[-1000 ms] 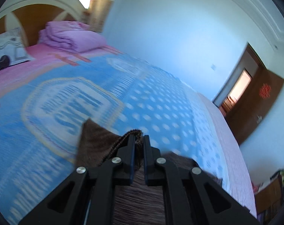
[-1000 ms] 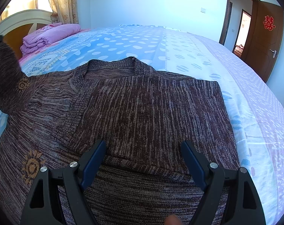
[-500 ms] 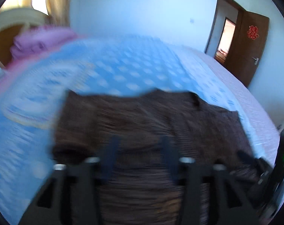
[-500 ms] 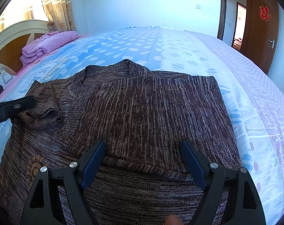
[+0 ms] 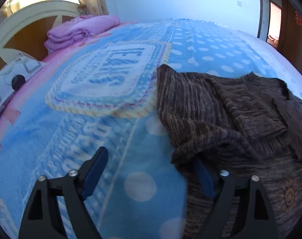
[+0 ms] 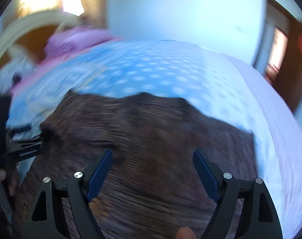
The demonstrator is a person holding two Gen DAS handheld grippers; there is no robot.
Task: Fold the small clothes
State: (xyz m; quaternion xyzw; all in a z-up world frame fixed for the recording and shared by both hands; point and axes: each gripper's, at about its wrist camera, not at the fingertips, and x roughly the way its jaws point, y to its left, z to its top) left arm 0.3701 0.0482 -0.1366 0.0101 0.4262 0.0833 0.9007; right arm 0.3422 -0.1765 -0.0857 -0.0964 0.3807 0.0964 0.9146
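Observation:
A brown knit sweater [image 5: 230,107] lies on the blue blanket [image 5: 91,139], one sleeve folded over its body. My left gripper [image 5: 149,169] is open and empty, low over the blanket at the sweater's left edge; its right finger [image 5: 202,175] sits under a fold of sleeve. In the blurred right wrist view the sweater [image 6: 151,135] fills the lower half. My right gripper [image 6: 153,171] is open and empty just above it. The left gripper's body [image 6: 15,149] shows at the left edge.
A folded pink quilt [image 5: 81,29] and a patterned pillow [image 5: 9,79] lie by the wooden headboard [image 5: 29,31] at the far left. A brown door [image 5: 290,35] stands at the far right. The bed's right side carries a lilac sheet [image 6: 270,109].
My left gripper let go of the sleeve, opened, and swung left to the sweater's edge. The sleeve now lies folded over the body. My right gripper is moving; its view is blurred.

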